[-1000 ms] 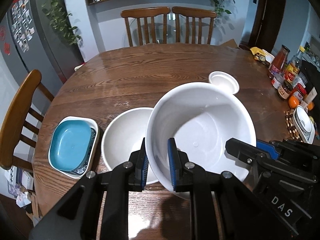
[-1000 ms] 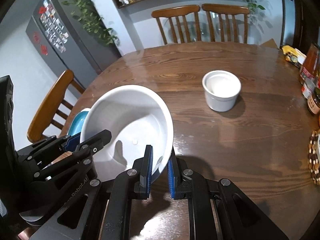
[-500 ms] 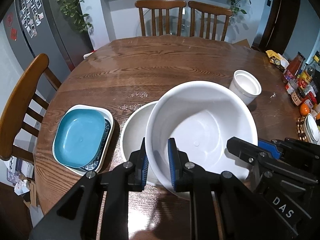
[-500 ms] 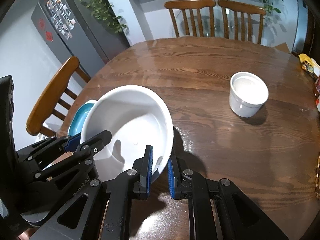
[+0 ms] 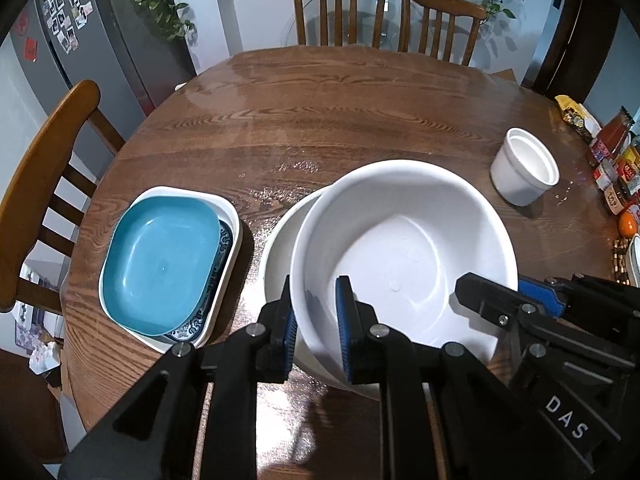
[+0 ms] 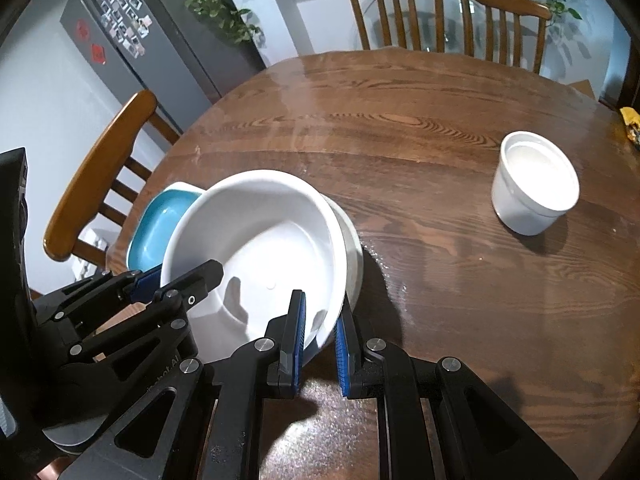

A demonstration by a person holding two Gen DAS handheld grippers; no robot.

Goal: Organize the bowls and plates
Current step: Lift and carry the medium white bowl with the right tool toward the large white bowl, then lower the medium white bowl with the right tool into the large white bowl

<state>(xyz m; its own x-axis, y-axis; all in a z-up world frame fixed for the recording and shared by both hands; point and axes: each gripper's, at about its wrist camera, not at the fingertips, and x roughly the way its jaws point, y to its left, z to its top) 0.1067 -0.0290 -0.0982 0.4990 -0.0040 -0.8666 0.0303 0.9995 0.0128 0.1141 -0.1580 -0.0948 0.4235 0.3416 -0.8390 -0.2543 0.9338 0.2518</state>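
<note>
A large white bowl (image 5: 404, 248) hangs tilted just above the round wooden table (image 5: 320, 120), held by its rim on both sides. My left gripper (image 5: 316, 320) is shut on the bowl's near-left rim. My right gripper (image 6: 320, 336) is shut on the rim on the opposite side. Under the held bowl sits a second white bowl (image 5: 280, 248), mostly covered, with its edge (image 6: 354, 252) showing past the held one. To the left lies a blue plate (image 5: 160, 264) stacked in a white dish (image 5: 232, 216). A small white cup (image 5: 524, 172) stands at the right.
Jars and bottles (image 5: 616, 160) line the table's right edge. A wooden chair (image 5: 40, 168) stands at the left and two more chairs (image 5: 384, 12) at the far side. Bare wood stretches across the far half of the table.
Both grippers have carried the large white bowl left and down. It now covers most of the second white bowl, which earlier showed wide beside it.
</note>
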